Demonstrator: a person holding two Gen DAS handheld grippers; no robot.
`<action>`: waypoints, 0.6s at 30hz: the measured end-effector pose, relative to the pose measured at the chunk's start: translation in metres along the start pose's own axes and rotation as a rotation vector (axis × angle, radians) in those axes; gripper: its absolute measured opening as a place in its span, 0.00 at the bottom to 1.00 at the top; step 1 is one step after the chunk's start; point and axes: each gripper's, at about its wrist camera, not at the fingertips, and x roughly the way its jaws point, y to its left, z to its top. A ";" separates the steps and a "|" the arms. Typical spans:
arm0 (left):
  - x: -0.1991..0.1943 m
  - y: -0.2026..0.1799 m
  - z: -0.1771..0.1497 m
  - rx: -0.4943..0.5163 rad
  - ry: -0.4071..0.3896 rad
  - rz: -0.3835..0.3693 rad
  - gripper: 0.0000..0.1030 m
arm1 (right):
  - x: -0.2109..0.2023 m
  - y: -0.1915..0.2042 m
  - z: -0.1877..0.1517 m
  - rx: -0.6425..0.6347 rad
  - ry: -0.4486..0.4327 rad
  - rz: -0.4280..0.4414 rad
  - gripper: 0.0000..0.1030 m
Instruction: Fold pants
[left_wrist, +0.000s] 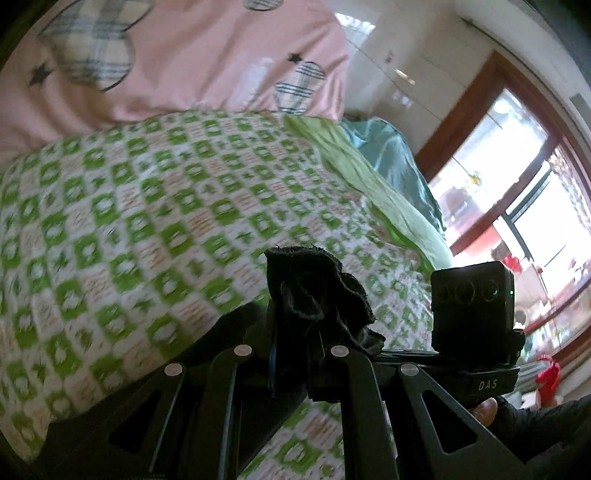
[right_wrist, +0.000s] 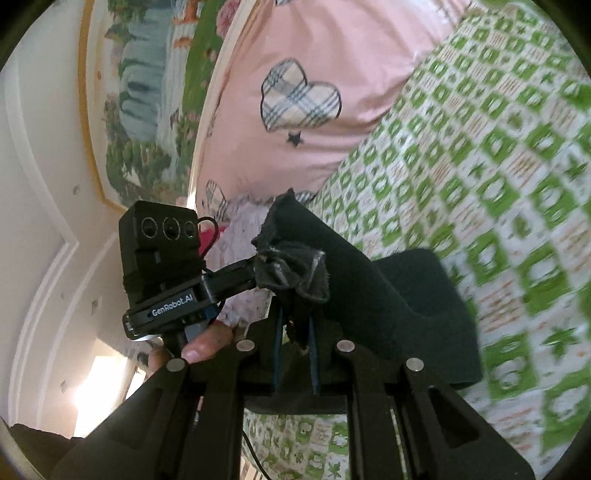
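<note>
Pants (right_wrist: 388, 295), black with frayed hems, bunched in both jaws

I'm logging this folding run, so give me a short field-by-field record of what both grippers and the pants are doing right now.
left gripper: shut on a bunched edge of the black pants
right gripper: shut on another bunched edge of the pants
pants: lifted at both held edges, the rest draping down onto the bed
surface: green and white checked bedspread
behind it: pink pillow with plaid patches
image quality: bedspread blurred in both views
fold state: cannot tell
</note>
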 end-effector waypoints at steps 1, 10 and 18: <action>0.001 0.007 -0.005 -0.022 -0.002 0.003 0.09 | 0.005 -0.001 -0.003 0.004 0.012 0.000 0.13; 0.007 0.053 -0.049 -0.166 -0.009 0.023 0.09 | 0.043 -0.019 -0.022 0.030 0.124 -0.042 0.13; 0.015 0.075 -0.070 -0.238 -0.010 0.049 0.10 | 0.064 -0.024 -0.032 -0.017 0.178 -0.120 0.14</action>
